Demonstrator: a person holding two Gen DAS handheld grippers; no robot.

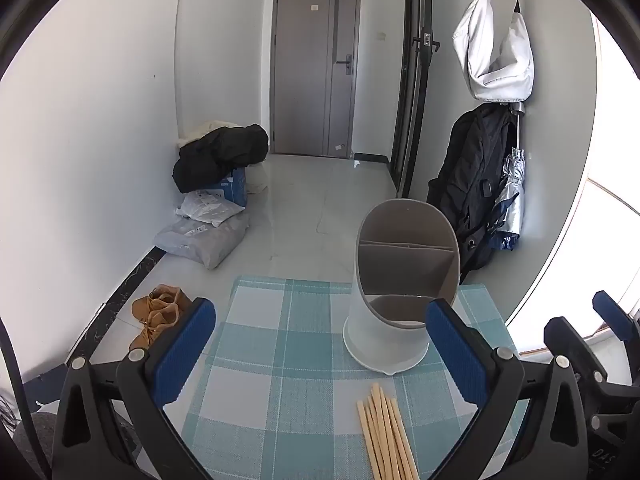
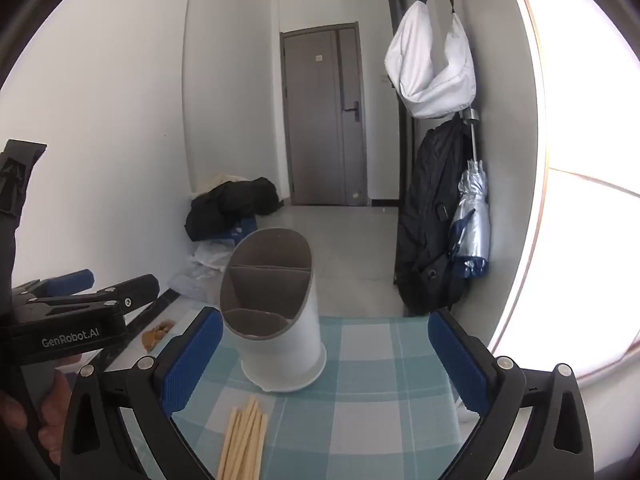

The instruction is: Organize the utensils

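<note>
A white utensil holder point(image 1: 386, 320) with a grey, divided inside stands upright on the blue checked tablecloth point(image 1: 280, 360); nothing shows in its compartments. Several wooden chopsticks point(image 1: 386, 436) lie in a bundle on the cloth in front of it. My left gripper point(image 1: 320, 352) is open above the cloth, chopsticks and holder between its blue pads, touching neither. In the right wrist view the holder point(image 2: 280, 320) and chopsticks point(image 2: 244, 440) sit left of centre. My right gripper point(image 2: 324, 364) is open and holds nothing. The left gripper's body point(image 2: 72, 320) shows at the left, held by a hand point(image 2: 48, 412).
The table's far edge drops to a tiled floor point(image 1: 320, 200). On the floor lie brown shoes point(image 1: 158, 314), parcels and a dark jacket point(image 1: 220, 156) by the left wall. A black backpack point(image 1: 472, 192), a folded umbrella point(image 1: 510, 200) and a white bag point(image 1: 496, 48) hang at the right. A grey door point(image 1: 316, 68) is behind.
</note>
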